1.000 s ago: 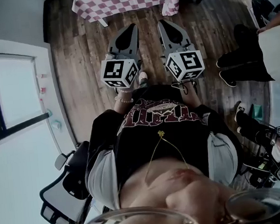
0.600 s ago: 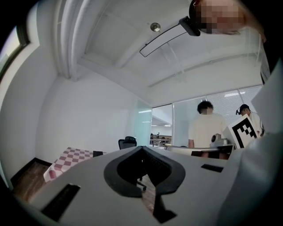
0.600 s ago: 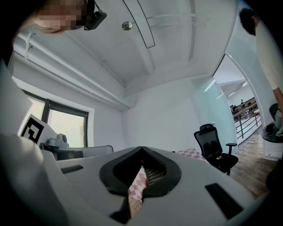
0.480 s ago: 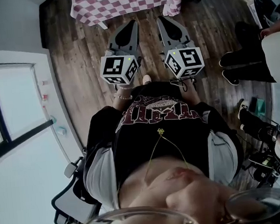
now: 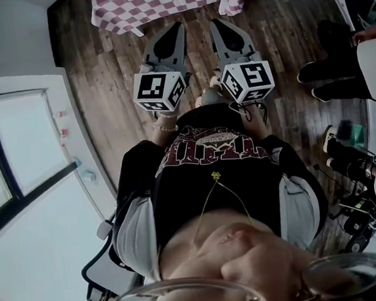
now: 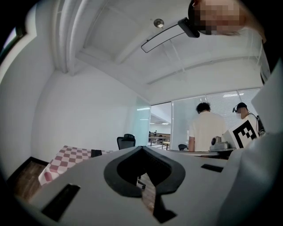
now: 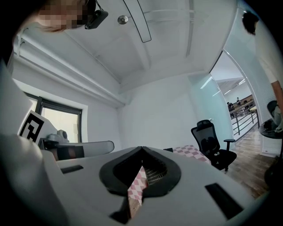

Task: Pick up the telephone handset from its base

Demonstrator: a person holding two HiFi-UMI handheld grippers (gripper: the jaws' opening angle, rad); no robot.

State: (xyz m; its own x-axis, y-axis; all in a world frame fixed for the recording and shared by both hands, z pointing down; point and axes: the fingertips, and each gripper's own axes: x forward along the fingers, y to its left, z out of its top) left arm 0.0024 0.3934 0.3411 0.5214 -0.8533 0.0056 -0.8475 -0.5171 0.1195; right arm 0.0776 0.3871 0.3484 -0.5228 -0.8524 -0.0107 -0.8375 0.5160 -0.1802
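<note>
Evidently pre-approach: left gripper [image 5: 178, 27] and right gripper [image 5: 215, 23] are held at the chest, aimed toward 12 o'clock at the checkered-cloth table [image 5: 160, 0]. Both have their jaws pressed together on nothing. No telephone handset is identifiable; a small dark object [image 6: 96, 153] on the cloth may be it. Advisable: advance, then part the jaws before descending.
</note>
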